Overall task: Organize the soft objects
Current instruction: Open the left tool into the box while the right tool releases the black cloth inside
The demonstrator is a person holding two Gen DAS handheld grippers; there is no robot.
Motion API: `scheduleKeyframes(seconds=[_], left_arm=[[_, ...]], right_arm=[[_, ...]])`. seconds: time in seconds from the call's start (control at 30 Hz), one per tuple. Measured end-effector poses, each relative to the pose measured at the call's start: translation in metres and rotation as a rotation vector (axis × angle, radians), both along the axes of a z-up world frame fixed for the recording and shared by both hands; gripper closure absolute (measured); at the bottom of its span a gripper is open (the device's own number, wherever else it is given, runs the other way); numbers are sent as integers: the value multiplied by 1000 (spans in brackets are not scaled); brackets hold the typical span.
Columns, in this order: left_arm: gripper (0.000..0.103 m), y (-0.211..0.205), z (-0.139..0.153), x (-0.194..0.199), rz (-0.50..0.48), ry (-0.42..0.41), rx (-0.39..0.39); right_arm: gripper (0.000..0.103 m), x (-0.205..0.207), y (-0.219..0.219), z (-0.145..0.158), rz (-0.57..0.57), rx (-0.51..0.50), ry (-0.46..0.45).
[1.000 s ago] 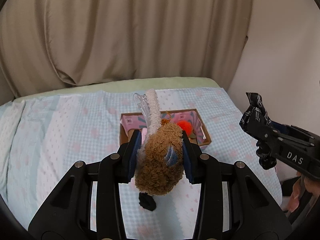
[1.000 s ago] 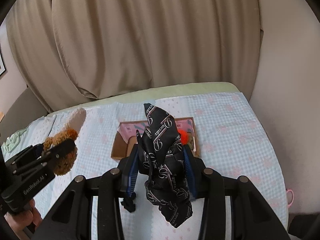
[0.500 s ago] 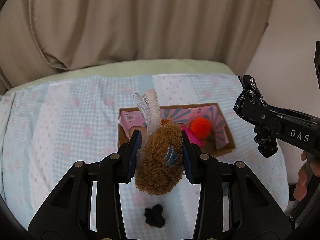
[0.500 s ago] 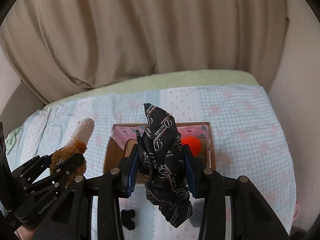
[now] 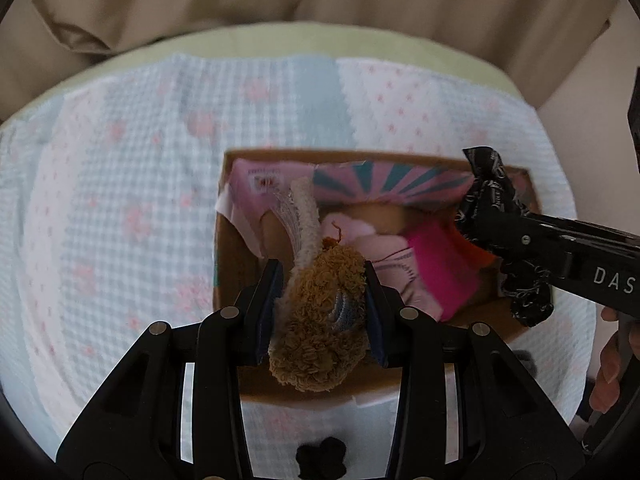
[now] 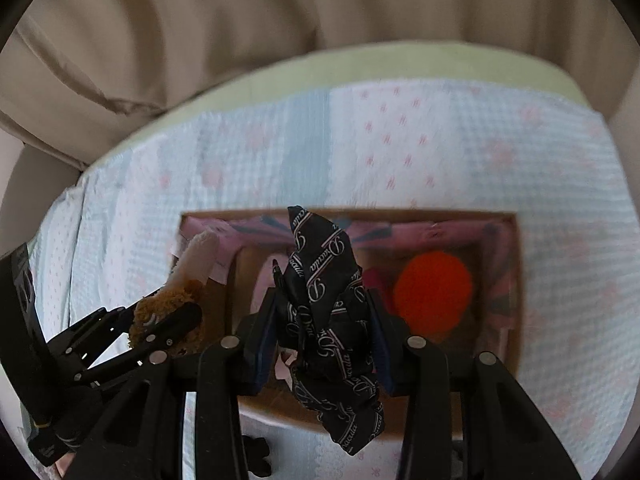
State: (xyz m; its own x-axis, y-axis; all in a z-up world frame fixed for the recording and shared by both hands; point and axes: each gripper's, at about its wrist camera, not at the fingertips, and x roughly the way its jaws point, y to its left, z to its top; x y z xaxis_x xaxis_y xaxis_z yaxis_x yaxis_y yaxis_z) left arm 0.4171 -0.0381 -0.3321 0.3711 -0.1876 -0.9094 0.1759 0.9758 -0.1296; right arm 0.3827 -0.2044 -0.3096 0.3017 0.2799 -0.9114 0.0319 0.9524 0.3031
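A quilted bedspread (image 5: 132, 208) in pale blue check and white panels with pink dots is covering the bed, a pale green sheet (image 6: 420, 68) is showing along its far edge, and beige curtains (image 6: 240, 40) are hanging behind.

An open cardboard box (image 5: 218, 256) is sitting on the bedspread with its long axis running left to right, its flaps printed in pink and teal. Inside it, an orange pompom (image 6: 434, 290), a bright pink cloth (image 5: 440, 280) and a pale pink fabric (image 5: 376, 246) are lying together.

The left gripper (image 5: 320, 304) is hovering over the box's near left part, its 2 fingers clamped on a brown fuzzy plush toy (image 5: 320, 320). The toy's long axis is pointing away from the camera, its cream strip (image 5: 306, 220) reaching up and forward over the box.

The right gripper (image 6: 324, 336) is hanging above the box, its fingers pinching a black patterned scarf (image 6: 324, 280) with white script. The bunched scarf is standing upright, 1 pointed corner up and 1 drooping below.

A small black object (image 5: 320, 458) is lying on the bedspread just in front of the box.
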Motion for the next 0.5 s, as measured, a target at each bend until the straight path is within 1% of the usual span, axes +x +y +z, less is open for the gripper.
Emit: scheduleKeyframes(seconds=[0.07,0.1,0.17,0.2,0.23,0.27,0.3,0.33,0.5], left_arm=[[68,1,-13,5,-1,22,11],[67,1,-18,6,1,25,30],[56,0,-23,8,-8,29,45],[32,0,-24,10,-12,32,41],[4,0,-24,11,-13,31,41],[1,0,-24,12,-18,34,41],[0,-1,-24,13,-22,39,40],[0,-1,-25,12,-28,45,44],[0,-6,-23,7,-75,28,68]], right_arm=[[65,7,3,-14,1,16,35],[65,9,4,-18,-4,21,46],[65,15,5,-26,-14,15,65],[63,20,5,-30,-20,9,76],[58,23,4,-34,-29,6,87],[52,26,4,-36,-37,6,88],[24,28,3,-38,-45,6,87],[0,30,1,-40,-44,9,89],[0,31,-5,-41,-40,25,90]])
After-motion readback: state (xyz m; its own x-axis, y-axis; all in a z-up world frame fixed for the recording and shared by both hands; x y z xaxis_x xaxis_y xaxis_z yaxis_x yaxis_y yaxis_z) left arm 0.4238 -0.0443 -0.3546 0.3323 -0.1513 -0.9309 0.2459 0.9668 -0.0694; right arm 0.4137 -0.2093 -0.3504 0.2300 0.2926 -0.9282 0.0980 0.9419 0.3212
